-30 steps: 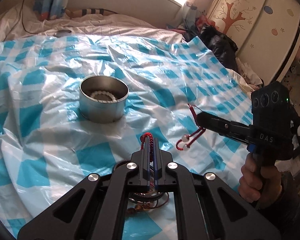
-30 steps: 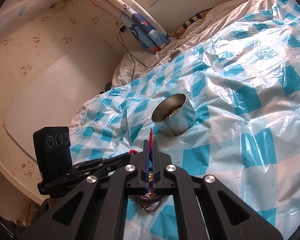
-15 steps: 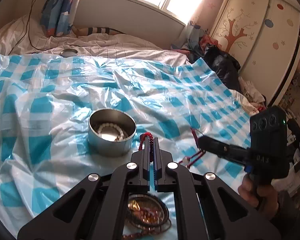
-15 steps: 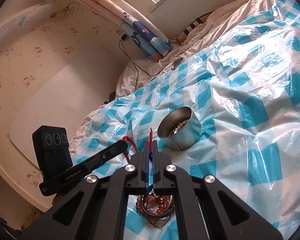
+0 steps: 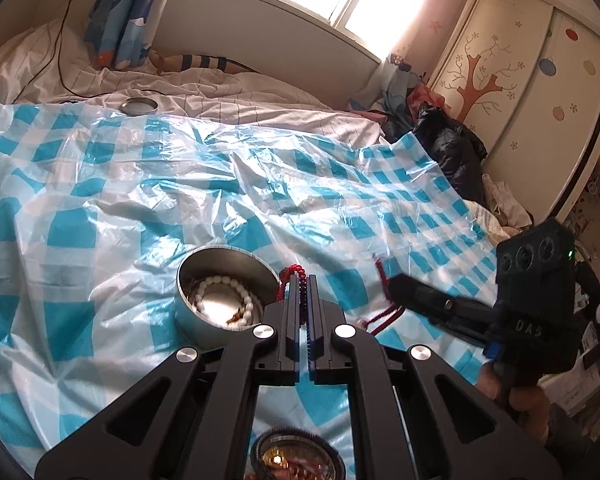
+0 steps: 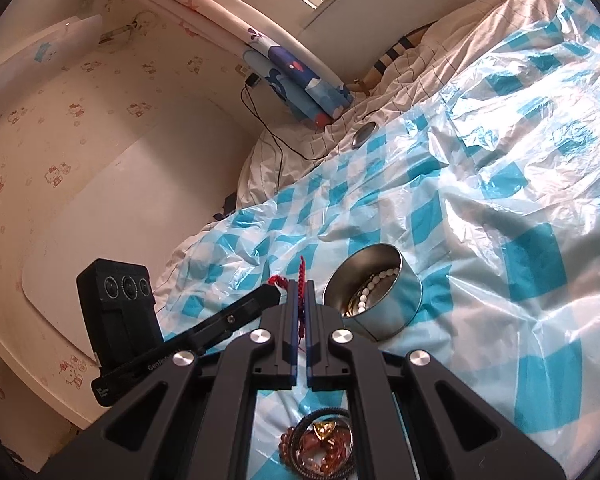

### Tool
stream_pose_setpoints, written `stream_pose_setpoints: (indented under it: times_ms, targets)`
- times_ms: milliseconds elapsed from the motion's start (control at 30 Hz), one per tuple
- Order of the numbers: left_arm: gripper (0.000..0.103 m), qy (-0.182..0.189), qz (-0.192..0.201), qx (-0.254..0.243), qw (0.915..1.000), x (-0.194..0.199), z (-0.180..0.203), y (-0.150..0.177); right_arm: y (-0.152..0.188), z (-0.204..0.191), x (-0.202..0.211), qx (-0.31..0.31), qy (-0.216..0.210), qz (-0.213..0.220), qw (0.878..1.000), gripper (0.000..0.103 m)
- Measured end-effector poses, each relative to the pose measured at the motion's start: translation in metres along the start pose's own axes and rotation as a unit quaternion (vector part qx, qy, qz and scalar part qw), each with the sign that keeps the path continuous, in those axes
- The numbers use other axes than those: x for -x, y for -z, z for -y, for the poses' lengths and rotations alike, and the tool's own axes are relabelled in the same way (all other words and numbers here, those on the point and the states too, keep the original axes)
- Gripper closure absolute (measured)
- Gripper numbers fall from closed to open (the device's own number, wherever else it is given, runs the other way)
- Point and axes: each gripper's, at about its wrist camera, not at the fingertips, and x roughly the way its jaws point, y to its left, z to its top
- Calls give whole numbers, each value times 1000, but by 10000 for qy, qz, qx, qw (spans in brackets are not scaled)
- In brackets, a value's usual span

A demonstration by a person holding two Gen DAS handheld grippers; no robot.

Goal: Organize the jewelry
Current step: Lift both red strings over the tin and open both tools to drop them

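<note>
A red beaded string [image 5: 291, 270] is stretched between both grippers above the bed. My left gripper [image 5: 304, 280] is shut on one end of it, its tip also showing in the right wrist view [image 6: 275, 294]. Shut on the other end [image 6: 300, 269] is my right gripper [image 6: 302, 286], which a hand [image 5: 516, 396] holds at the right of the left wrist view [image 5: 394, 285], a red loop [image 5: 384, 316] dangling below it. Just left of my left fingertips stands an open round metal tin [image 5: 188, 304] with a white bead bracelet [image 5: 220, 286] inside. A pile of mixed jewelry [image 6: 320, 444] lies below the grippers.
A crinkled blue-and-white checked plastic sheet [image 5: 140, 200] covers the bed. The tin's lid [image 5: 139, 106] lies far back on the white bedding, near a black cable [image 5: 60, 60]. A black bag [image 5: 452, 148] and a wardrobe [image 5: 520, 80] stand to the right.
Both grippers rose and moved forward with the red string between them. The tin now sits closer to the fingertips, and the jewelry pile has dropped lower in both views.
</note>
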Motion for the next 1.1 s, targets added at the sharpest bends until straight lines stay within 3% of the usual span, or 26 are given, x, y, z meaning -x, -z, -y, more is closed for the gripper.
stream_pose_setpoints:
  times_ms: [467, 633, 700, 767, 867, 900, 933, 967, 1100]
  targets:
    - [101, 82, 128, 358, 9992, -25, -26, -23, -20, 6, -42, -40, -102, -130, 9999, 100]
    - [100, -106, -188, 438, 9988, -48, -37, -22, -29, 14, -73, 70, 279, -286, 9992, 100]
    - [97, -438, -590, 418, 9964, -64, -42, -15, -26, 19, -90, 75, 562, -626, 9964, 99]
    - [82, -670, -807, 448, 9935, -71, -46, -10, -20, 24, -100, 22, 744, -871, 9934, 99]
    - [64, -859, -662, 469, 9930, -60, -46, -13, -17, 20, -100, 110, 820, -932, 9922, 98]
    - [58, -904, -564, 451, 9933, -53, -45, -14, -18, 17, -96, 152, 795, -872, 9929, 89]
    - [57, -959, -499, 415, 9933, -47, -44, -15, -19, 12, -90, 202, 800, -778, 9935, 71]
    - [56, -992, -468, 387, 9932, -42, -43, -16, -19, 9, -87, 254, 824, -725, 9936, 67]
    - [55, -1183, -529, 246, 9913, -24, -38, -9, -15, -7, -76, 626, 946, -764, 9906, 66]
